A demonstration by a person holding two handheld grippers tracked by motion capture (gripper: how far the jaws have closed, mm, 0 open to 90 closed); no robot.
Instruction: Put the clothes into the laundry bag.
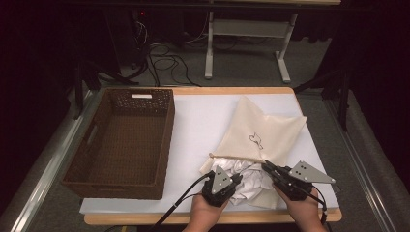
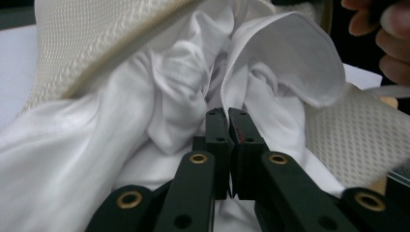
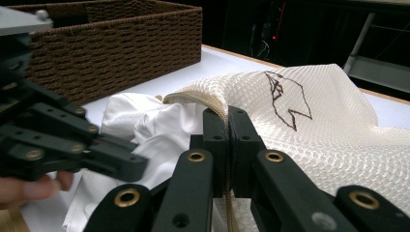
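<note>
While both grippers work the bag (image 1: pixel 263 130):
left gripper (image 2: pixel 227 113) closed at the white cloth (image 2: pixel 159 96); right gripper (image 3: pixel 227 113) pinching the bag's rim (image 3: pixel 203 100).

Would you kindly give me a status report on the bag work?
Left gripper shut on white cloth. Right gripper shut on cream mesh bag rim. Wicker basket stands apart.

A dark brown woven basket (image 1: pixel 121 145) sits on the left part of the desk (image 1: pixel 193 125), its long side running away from the near edge. A small white label (image 1: pixel 141 95) marks its far wall. Beyond the desk, black cables (image 1: pixel 164 63) lie tangled on the floor beside a white metal frame (image 1: pixel 246 43).
</note>
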